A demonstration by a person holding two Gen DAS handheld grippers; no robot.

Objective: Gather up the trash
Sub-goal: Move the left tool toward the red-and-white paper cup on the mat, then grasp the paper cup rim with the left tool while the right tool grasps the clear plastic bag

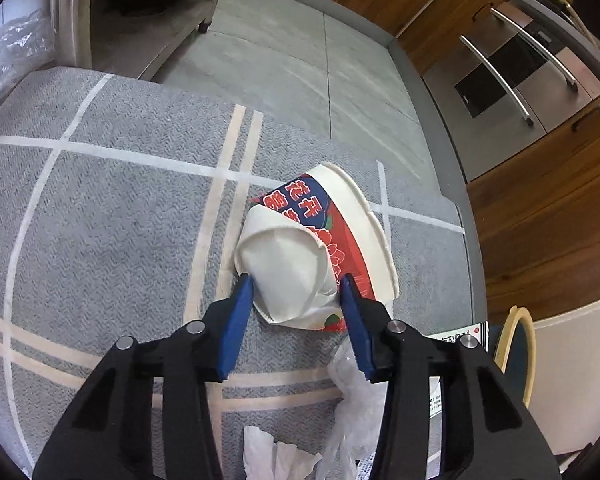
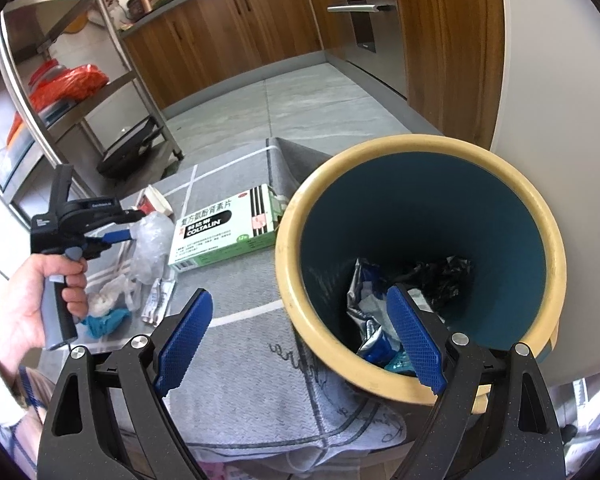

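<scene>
While bin point(image 2: 300, 216) already holds some wrappers and a dark crumpled bag, task only partly done: still lying out on the grey checked cloth point(image 1: 100, 200) over the tabletop, all left of the bin: crushed paper cup point(image 1: 316, 248), medicine box point(image 2: 224, 232), clear plastic wrap point(image 2: 152, 240), white tissue point(image 1: 276, 456), small sachets point(image 2: 158, 300), blue scrap point(image 2: 104, 320). Left claw point(image 1: 296, 284) angled down on the cup, farthest from the bin; blue pads point(image 1: 240, 300) bracketing the cup's crumpled white end, closing in, contact on both sides not confirmed, so not counted as a grip yet. Cup still resting on the cloth. Right claw point(image 2: 300, 340) released, empty, hanging at the bin's near rim, one finger over the opening.
</scene>
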